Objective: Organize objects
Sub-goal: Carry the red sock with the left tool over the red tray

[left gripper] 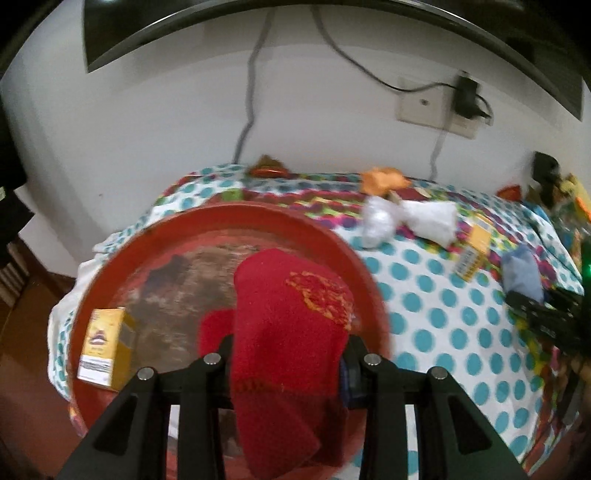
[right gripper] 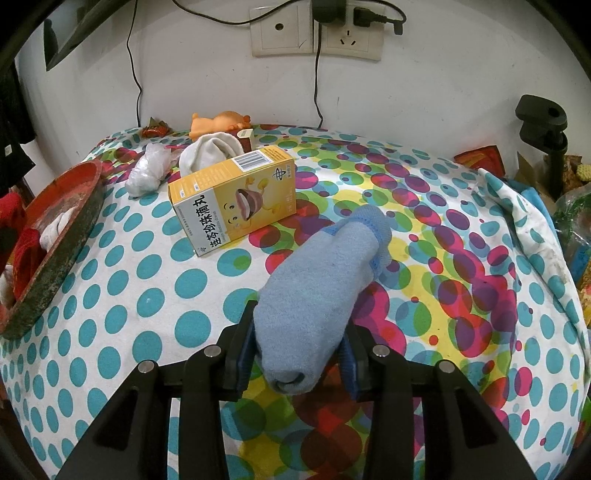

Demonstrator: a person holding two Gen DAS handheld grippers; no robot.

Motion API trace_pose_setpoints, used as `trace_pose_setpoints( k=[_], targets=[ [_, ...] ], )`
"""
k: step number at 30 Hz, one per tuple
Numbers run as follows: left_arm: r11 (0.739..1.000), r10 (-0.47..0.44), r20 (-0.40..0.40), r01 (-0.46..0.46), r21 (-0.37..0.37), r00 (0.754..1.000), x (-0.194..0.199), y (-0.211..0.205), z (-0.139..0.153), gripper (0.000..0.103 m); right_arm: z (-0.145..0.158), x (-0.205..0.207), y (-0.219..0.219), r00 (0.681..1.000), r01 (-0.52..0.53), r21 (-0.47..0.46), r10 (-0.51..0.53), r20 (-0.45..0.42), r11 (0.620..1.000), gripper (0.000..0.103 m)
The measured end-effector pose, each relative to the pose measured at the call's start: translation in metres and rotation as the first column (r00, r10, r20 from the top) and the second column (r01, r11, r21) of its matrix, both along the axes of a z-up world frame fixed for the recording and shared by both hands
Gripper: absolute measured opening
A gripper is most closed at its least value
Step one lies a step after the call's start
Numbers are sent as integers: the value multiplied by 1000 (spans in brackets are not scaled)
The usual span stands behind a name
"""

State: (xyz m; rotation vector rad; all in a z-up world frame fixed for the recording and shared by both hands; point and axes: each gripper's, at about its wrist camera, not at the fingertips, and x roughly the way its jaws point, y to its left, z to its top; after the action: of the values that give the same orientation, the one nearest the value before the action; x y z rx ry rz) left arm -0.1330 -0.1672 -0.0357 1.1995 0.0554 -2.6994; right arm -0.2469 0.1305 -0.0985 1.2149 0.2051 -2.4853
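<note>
My left gripper is shut on a red sock and holds it over the round red tray, which also holds a yellow box. My right gripper is shut on a rolled light-blue sock lying on the dotted cloth. The blue sock and right gripper also show at the right of the left wrist view. The red tray stands at the left in the right wrist view, with red and white cloth in it.
A yellow medicine box lies beyond the blue sock. A white sock, a crumpled plastic bag and an orange toy lie near the wall. Cables hang from wall sockets. A black clamp and clutter stand at right.
</note>
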Motion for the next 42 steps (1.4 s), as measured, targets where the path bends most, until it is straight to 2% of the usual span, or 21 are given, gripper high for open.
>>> trace_pose_setpoints(
  k=[7,17,21,25,39,42],
  targets=[
    [996,88,23,-87,-29,996,-10,-44,-2,36,0,0,0,1000,0,0,0,0,1000,38],
    [985,171,86,-171,-8,981,-25,-91,-22,36,0,0,0,1000,0,2,0,0,1000,38],
    [982,185,93,-186,8,978,-30,-98,-26,36,0,0,0,1000,0,2,0,0,1000,38],
    [984,176,100,-174,-31,979,-38,-98,-28,36,0,0,1,1000,0,2,0,0,1000,38],
    [975,224,120,-223,-17,967,-43,-113,-39,39,0,0,0,1000,0,4,0,-1,1000,39],
    [973,230,133,-229,-20,964,-43,-113,-42,46,0,0,-1,1000,0,4,0,-1,1000,39]
  ],
)
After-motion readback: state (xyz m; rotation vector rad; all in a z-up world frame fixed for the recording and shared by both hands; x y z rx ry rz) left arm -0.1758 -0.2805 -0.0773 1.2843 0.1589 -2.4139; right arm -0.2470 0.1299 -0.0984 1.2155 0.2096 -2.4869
